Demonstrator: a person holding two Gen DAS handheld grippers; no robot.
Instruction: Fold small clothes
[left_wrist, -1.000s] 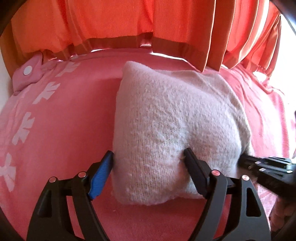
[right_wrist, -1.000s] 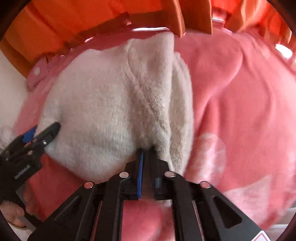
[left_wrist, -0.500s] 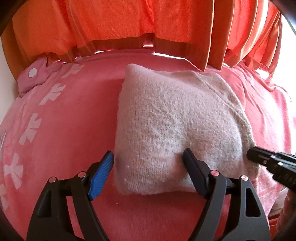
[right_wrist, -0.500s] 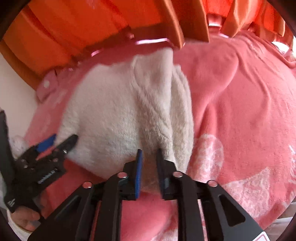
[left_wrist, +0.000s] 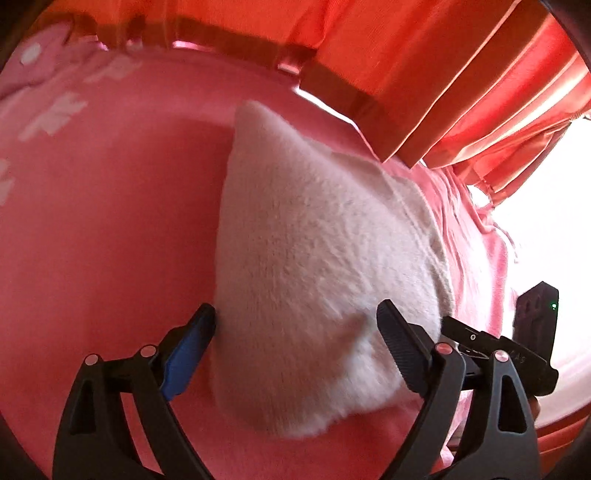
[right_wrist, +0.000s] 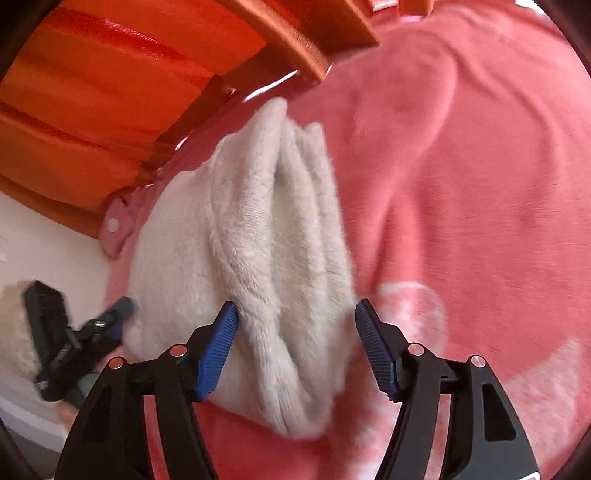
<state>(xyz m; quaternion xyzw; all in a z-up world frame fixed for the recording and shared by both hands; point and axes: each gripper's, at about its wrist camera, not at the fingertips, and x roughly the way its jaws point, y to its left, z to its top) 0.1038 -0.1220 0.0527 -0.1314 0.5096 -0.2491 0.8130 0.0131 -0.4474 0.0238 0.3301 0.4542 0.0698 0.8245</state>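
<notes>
An orange curtain (left_wrist: 424, 74) is hanging over the far edge of the pink blanket (left_wrist: 110, 229), hiding what is lying behind it, and bright glare at the right is washing out everything there. The blanket's white pattern is showing only in blurred patches. A fuzzy white garment (left_wrist: 314, 266), folded into a thick pad, is lying on the blanket; from the right wrist view its stacked layers (right_wrist: 288, 258) are showing as soft ridges along one edge. The left gripper (left_wrist: 297, 328) is standing wide open, straddling the garment's near edge. The right gripper (right_wrist: 295, 332) is likewise spread open around the layered edge, gripping nothing.
</notes>
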